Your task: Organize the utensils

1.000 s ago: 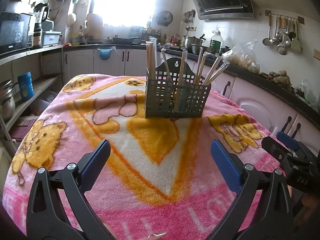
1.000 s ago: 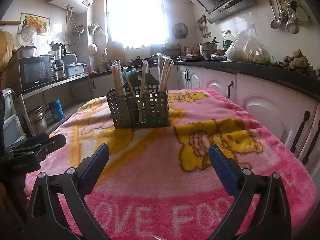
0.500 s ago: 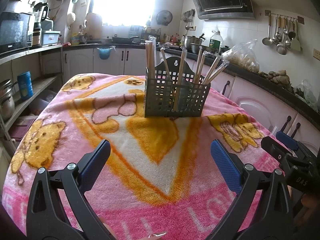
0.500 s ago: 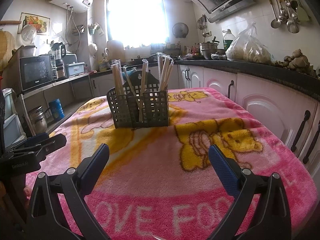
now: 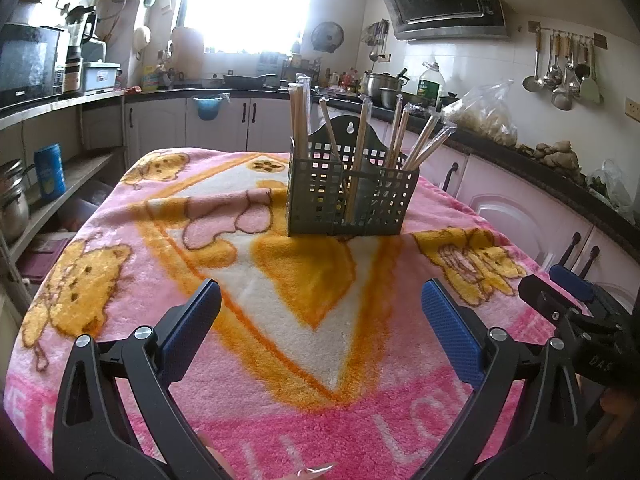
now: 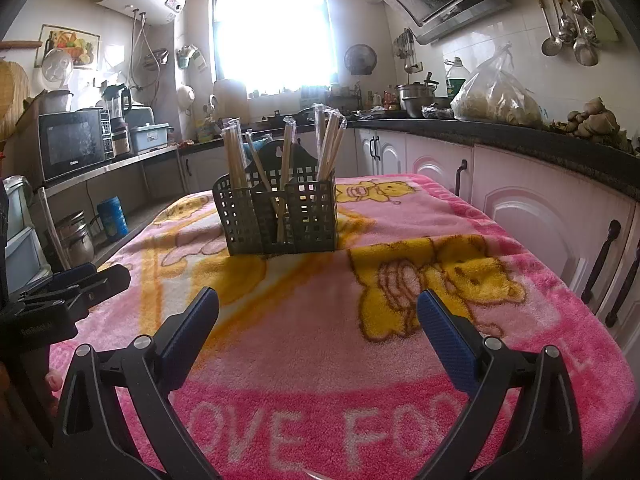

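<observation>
A grey perforated utensil holder (image 5: 348,200) stands upright on the pink blanket, holding several wrapped chopsticks (image 5: 301,116) that lean in its compartments. It also shows in the right wrist view (image 6: 280,216) with the chopsticks (image 6: 234,152). My left gripper (image 5: 320,324) is open and empty, low over the blanket, well short of the holder. My right gripper (image 6: 318,320) is open and empty, also well short of the holder. Each gripper shows at the edge of the other's view: the right gripper (image 5: 576,300) and the left gripper (image 6: 76,284).
The table is covered by a pink and yellow cartoon blanket (image 5: 280,280). White cabinets and a dark counter (image 6: 540,148) with pots and a bag run along the right. Shelves with a microwave (image 6: 72,144) stand at the left.
</observation>
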`<state>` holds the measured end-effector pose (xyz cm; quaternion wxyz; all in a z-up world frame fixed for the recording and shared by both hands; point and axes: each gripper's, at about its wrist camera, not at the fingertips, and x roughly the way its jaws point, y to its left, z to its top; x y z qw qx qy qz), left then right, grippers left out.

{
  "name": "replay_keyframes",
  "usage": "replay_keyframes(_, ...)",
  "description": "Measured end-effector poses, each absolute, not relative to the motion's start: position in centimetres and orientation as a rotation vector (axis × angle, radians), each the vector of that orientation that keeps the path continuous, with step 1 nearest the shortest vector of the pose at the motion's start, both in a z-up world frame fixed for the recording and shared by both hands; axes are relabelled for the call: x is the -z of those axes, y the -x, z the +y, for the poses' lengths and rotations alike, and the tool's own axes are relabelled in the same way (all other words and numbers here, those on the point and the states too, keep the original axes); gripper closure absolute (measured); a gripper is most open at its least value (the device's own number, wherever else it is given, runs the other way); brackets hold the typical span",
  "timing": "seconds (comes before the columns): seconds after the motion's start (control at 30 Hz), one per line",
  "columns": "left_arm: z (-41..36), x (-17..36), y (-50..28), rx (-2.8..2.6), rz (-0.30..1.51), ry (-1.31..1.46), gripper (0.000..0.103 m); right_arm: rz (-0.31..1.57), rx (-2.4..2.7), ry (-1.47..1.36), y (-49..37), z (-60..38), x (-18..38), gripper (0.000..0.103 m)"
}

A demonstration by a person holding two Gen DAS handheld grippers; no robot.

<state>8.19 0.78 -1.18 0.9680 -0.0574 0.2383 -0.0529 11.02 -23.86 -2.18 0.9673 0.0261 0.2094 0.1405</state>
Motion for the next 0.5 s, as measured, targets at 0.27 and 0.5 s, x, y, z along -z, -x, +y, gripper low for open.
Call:
replay_keyframes(0.27, 0.72, 1.19, -8.15, 0.107, 0.483, 0.111, 0.011, 0.426, -0.286, -0.052, -11.01, -23.86, 2.27, 0.006)
replay_keyframes(0.5, 0.50, 1.49, -8.22, 0.152, 0.504, 0.108, 0.011, 0.460, -0.277, -0.030, -11.38, -23.57, 2.42, 0.006)
